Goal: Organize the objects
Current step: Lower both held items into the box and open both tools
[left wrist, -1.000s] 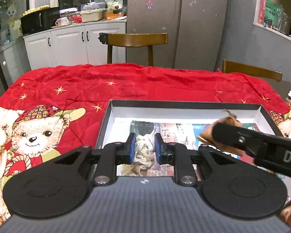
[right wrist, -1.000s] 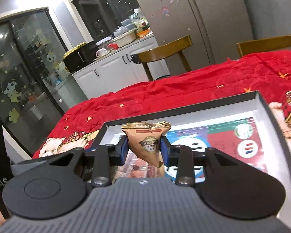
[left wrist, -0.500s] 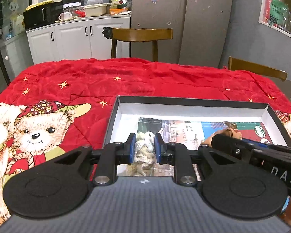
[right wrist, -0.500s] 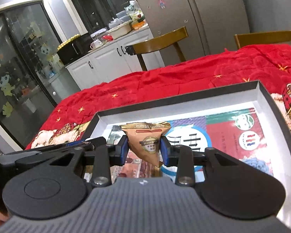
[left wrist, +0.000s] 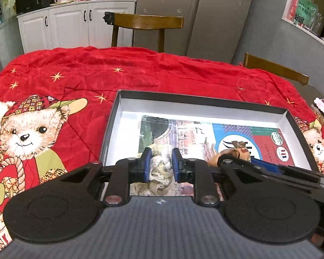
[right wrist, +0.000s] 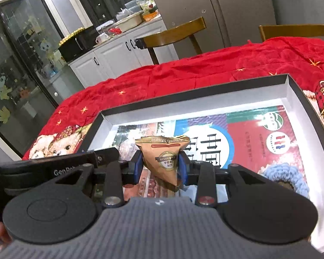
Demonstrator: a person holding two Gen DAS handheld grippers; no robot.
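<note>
While both tongs hang low over the box, each one has something pinched tight. The left tongs (left wrist: 161, 165), at the bottom middle of the left view, are closed on a crinkly bag of pale lumpy snacks (left wrist: 160, 169). The right tongs (right wrist: 161, 168), at the bottom middle of the right view, are closed on a brown three-corner snack packet (right wrist: 164, 156), which stands with its point down. In the left view the right tongs come in from the lower right, just beside the left ones.

Under them lies a shallow black box (right wrist: 207, 102) with white inner walls. A bright printed sheet (right wrist: 244, 138) covers its floor. Something blue and knitted (right wrist: 285, 173) sits in the box at the lower right of the right view.

I think the step now is putting the two snacks into the box. They look close to the floor of the box, but I cannot tell if they touch it. The next move would be to go down a little more, each over a bare spot, then open the tongs and pull back and up. The two tongs are close together, so they should take care not to bump.

Past the box, the red bear blanket (left wrist: 80, 79) covers the bench. Farther back stand wooden chairs (left wrist: 146, 21) and white cupboards (left wrist: 64, 28).
</note>
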